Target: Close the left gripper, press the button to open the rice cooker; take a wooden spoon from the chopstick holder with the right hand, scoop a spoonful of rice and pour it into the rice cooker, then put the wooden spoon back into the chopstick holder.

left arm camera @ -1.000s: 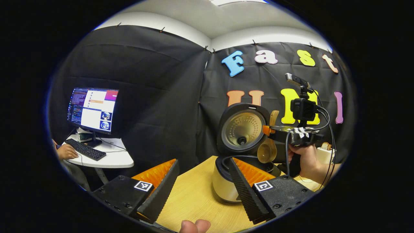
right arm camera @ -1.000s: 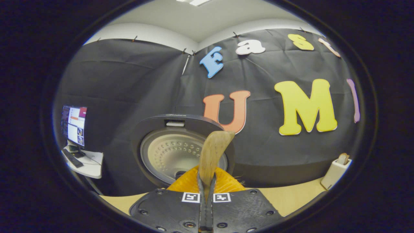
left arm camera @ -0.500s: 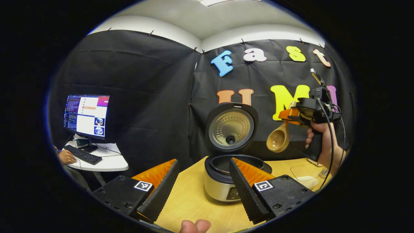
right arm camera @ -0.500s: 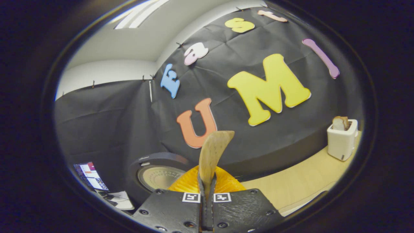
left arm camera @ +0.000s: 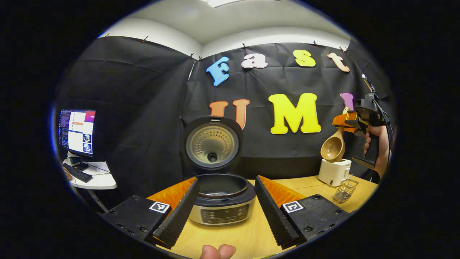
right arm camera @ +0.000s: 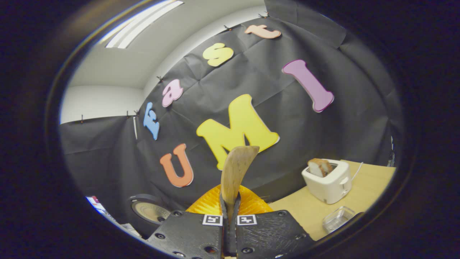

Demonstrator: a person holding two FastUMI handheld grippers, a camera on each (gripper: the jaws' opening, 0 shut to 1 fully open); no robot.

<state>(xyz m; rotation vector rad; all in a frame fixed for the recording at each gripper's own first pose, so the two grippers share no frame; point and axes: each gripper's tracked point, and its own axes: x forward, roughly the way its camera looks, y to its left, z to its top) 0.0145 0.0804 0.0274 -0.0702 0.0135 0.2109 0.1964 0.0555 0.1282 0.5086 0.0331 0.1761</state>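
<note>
The rice cooker [left arm camera: 221, 207] stands on the wooden table [left arm camera: 305, 183] with its lid [left arm camera: 212, 145] raised and its pot showing. My left gripper [left arm camera: 225, 180] is open, one finger on each side of the cooker's front. Far to the right, a hand holds my right gripper [left arm camera: 345, 120] in the air, above the toaster. It is shut on the handle of the wooden spoon [left arm camera: 332, 149], whose bowl hangs down. In the right gripper view the spoon handle [right arm camera: 237, 169] sticks up from the right gripper [right arm camera: 230, 203]. The wire chopstick holder [left arm camera: 345, 190] sits below the spoon.
A white toaster [left arm camera: 334, 172] with bread in it [right arm camera: 327, 180] stands at the table's right end, beside a small see-through container [right arm camera: 336, 217]. A monitor [left arm camera: 77, 131] and keyboard sit on a side desk at the far left. A fingertip [left arm camera: 217, 250] shows at the bottom edge.
The right gripper has carried the spoon rightward, from over the cooker to above the toaster. The left gripper view has swung so that the cooker now sits centred between its fingers.
</note>
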